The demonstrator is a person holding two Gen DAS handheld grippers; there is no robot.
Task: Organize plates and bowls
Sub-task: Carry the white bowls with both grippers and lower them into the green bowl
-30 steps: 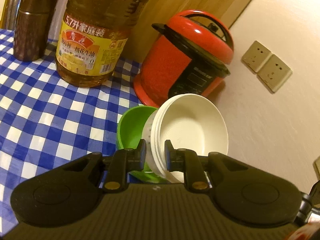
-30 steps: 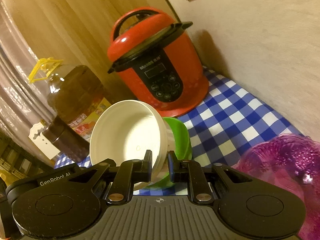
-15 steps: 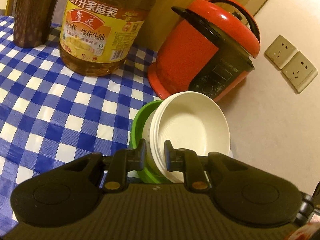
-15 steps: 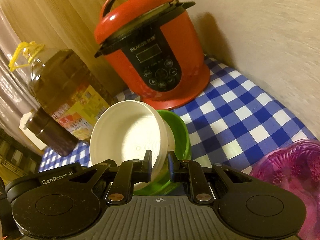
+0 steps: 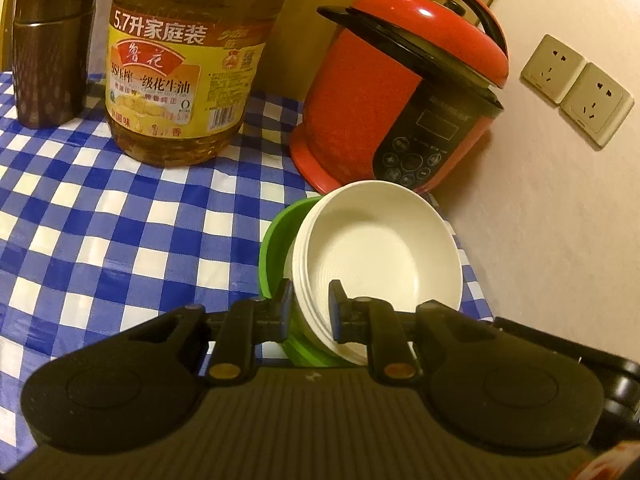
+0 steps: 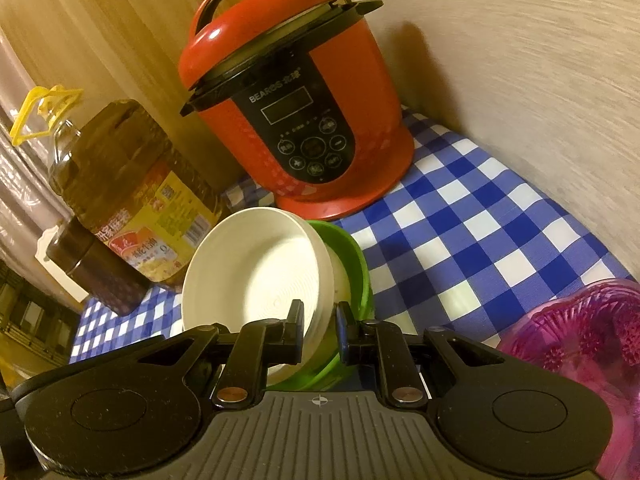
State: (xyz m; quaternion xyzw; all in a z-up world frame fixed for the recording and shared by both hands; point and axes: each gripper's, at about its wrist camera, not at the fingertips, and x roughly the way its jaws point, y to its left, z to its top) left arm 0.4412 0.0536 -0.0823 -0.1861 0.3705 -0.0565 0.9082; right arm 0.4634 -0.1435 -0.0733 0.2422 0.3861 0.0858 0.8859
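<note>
A stack of white bowls [image 5: 376, 256] nests in a green bowl [image 5: 276, 252], just above the blue checked tablecloth [image 5: 120, 232] in front of the red cooker. My left gripper [image 5: 310, 310] is shut on the stack's near rim. My right gripper [image 6: 318, 330] is shut on the opposite rim of the white bowls [image 6: 256, 280], with the green bowl [image 6: 352, 264] on its right. The stack is tilted between the two grippers. Whether its base touches the cloth is hidden.
A red pressure cooker [image 5: 404, 96] stands close behind the bowls, by the wall. A big oil bottle [image 5: 180, 60] and a dark brown canister [image 5: 48, 52] stand further left. A purple glass dish [image 6: 580, 344] lies at the right. Wall sockets [image 5: 576, 88] sit on the wall.
Both grippers have carried the bowl stack forward and down towards the cooker and the tablecloth. The grips have not changed.
</note>
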